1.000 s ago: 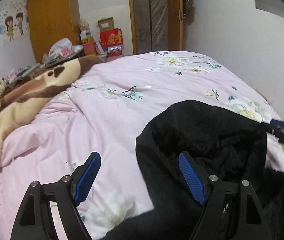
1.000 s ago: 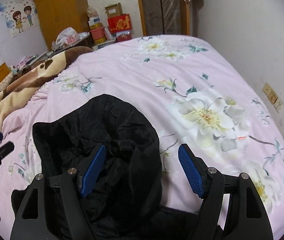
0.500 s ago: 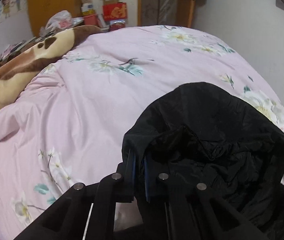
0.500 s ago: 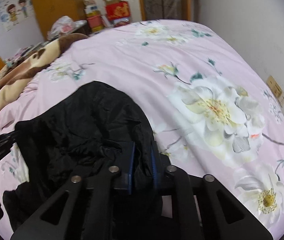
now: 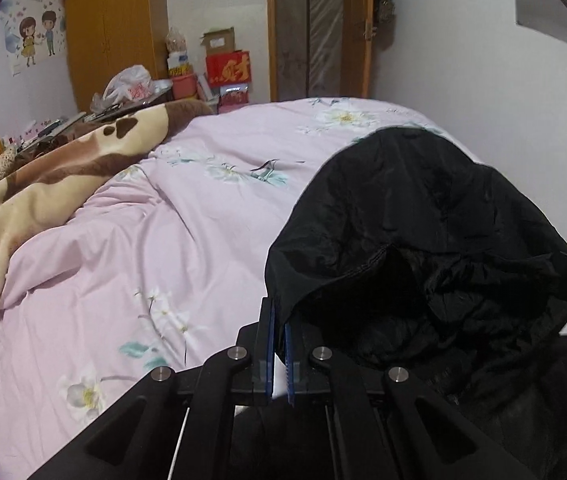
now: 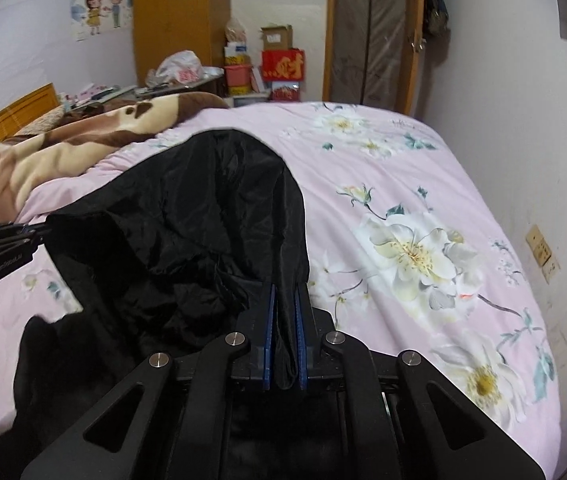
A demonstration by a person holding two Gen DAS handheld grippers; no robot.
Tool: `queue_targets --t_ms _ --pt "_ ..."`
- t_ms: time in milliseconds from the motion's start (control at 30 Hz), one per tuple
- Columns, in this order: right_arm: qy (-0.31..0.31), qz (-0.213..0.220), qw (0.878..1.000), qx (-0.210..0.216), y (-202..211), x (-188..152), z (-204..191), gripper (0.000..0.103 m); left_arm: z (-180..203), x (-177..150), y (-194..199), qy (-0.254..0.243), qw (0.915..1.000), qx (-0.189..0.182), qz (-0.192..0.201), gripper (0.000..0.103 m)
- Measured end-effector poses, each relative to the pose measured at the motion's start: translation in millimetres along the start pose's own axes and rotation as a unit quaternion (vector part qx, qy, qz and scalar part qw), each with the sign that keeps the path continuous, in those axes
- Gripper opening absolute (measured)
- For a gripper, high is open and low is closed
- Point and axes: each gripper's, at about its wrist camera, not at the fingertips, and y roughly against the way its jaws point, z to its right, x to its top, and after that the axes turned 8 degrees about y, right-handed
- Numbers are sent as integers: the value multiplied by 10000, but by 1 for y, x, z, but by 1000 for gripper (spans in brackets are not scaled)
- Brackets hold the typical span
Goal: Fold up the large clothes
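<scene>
The pink floral quilt [image 5: 131,264] covers the bed and fills most of what I see through both of my cameras; I place everything else against it. Along its left edge a brown and cream blanket [image 5: 43,184] lies bunched up. Past the quilt's far end stand an orange wooden wardrobe [image 5: 115,28], a wooden door frame [image 5: 319,28], and between them a stack of boxes topped with a red box [image 5: 228,67]. A white plastic bag [image 5: 129,84] sits on the cluttered surface just beyond the blanket.

The black jacket [image 6: 187,232] is over the near part of the quilt, its rounded upper section raised and stretched between my two tools, while its lower bulk sags in dark folds toward me. The fabric looks thin and shiny, with creases across it.

My left gripper [image 5: 279,344] has its blue pads pressed together on the jacket's left edge, a strip of black cloth caught between them. My right gripper [image 6: 283,340] is likewise pinched tight on the jacket's right edge, with the fabric running down between its blue pads [image 6: 269,336]. From the right camera, my left tool appears at the far left, over the quilt, touching the jacket's other side.
</scene>
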Motion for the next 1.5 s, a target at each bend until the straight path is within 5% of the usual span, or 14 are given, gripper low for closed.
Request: queue_targets --t_ms 300,633,833,1000,1167,1233,1300,1367,1500 --pt "35 134 9999 34 64 -45 -16 6 -23 -51 52 386 9991 -201 6 4" --pt "18 -320 9993 -198 76 -110 -23 5 -52 -129 71 723 9959 -399 -379 8" --pt "-418 -449 9980 -163 81 -138 -12 2 -65 -156 94 728 9962 -338 -344 28" --pt "-1100 -512 9926 -102 84 -155 5 2 -83 -174 102 789 9957 -166 -452 30" --pt "-1262 -367 9911 -228 100 -156 2 2 -85 -164 126 899 9957 -137 -185 31" --pt "-1200 -11 9926 -194 112 -144 -5 2 -75 -148 132 928 9954 -250 -52 42" --pt "-1039 151 9944 -147 116 -128 -17 7 -60 -133 133 919 9949 -406 -24 55" --pt "-787 251 9965 82 113 -111 -39 24 -40 -122 130 830 9943 -675 9 55" --pt "-387 194 9987 276 94 -97 -76 34 6 -122 104 640 9940 -798 -376 56"
